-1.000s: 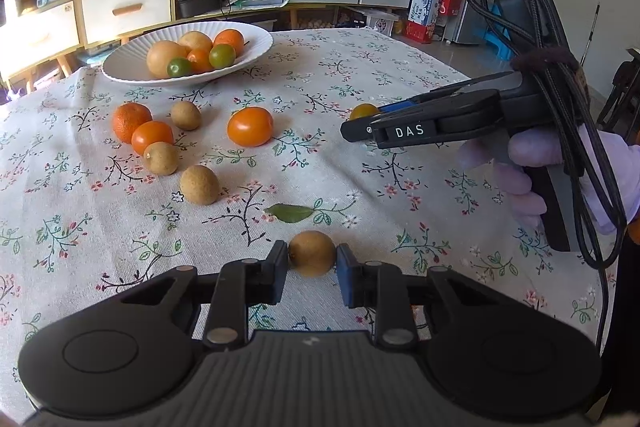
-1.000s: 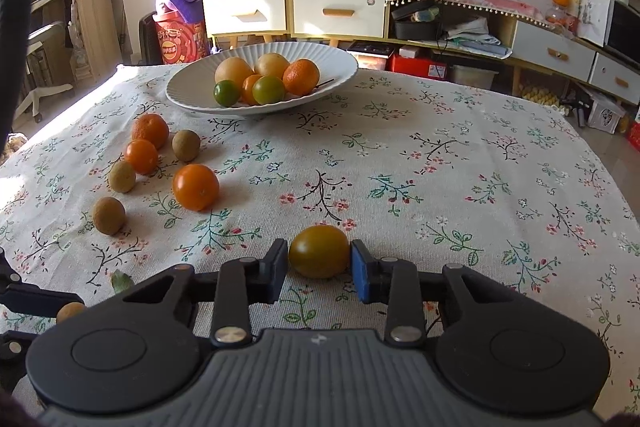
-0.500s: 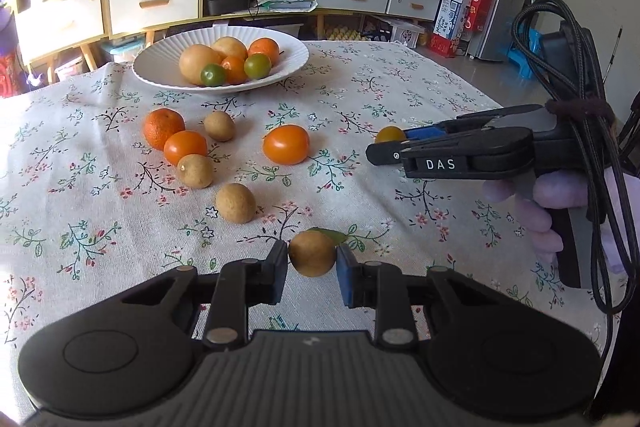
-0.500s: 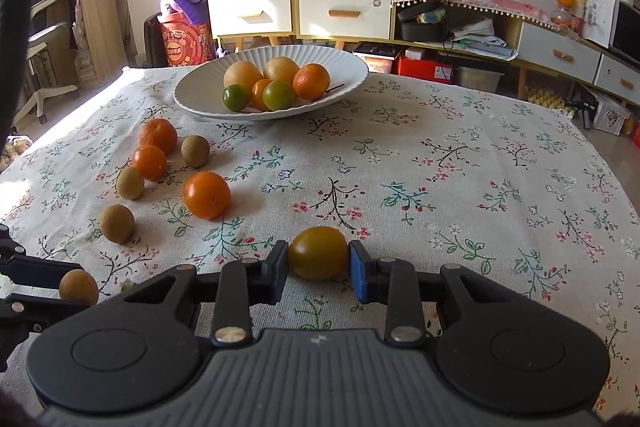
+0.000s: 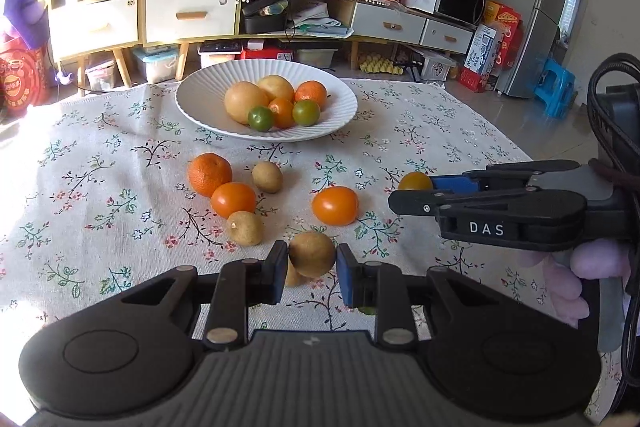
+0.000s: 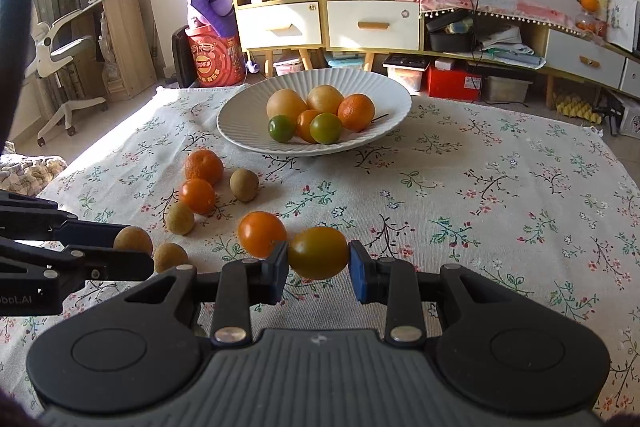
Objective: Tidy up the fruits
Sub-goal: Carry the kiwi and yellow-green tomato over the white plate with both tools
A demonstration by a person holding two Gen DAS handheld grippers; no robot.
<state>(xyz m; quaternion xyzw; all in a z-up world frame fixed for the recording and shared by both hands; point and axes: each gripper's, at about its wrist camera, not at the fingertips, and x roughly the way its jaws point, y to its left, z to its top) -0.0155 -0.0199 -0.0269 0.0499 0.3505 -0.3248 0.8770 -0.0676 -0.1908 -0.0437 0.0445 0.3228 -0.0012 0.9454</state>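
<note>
A white plate point(image 5: 208, 107) of fruit is seen at the upper middle. A brown fruit point(image 5: 312, 254) is squeezed by the left gripper point(image 5: 312, 273); a yellow tomato point(image 6: 318, 252) by the right gripper point(image 6: 319, 273), low in the frame. Both should be carried gently over and let go softly.

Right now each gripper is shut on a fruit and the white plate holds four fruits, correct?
Not quite: the white plate holds six fruits, not four, as the right wrist view shows. The rest stands: the left gripper is shut on a brown fruit, the right gripper on a yellowish tomato.
</note>
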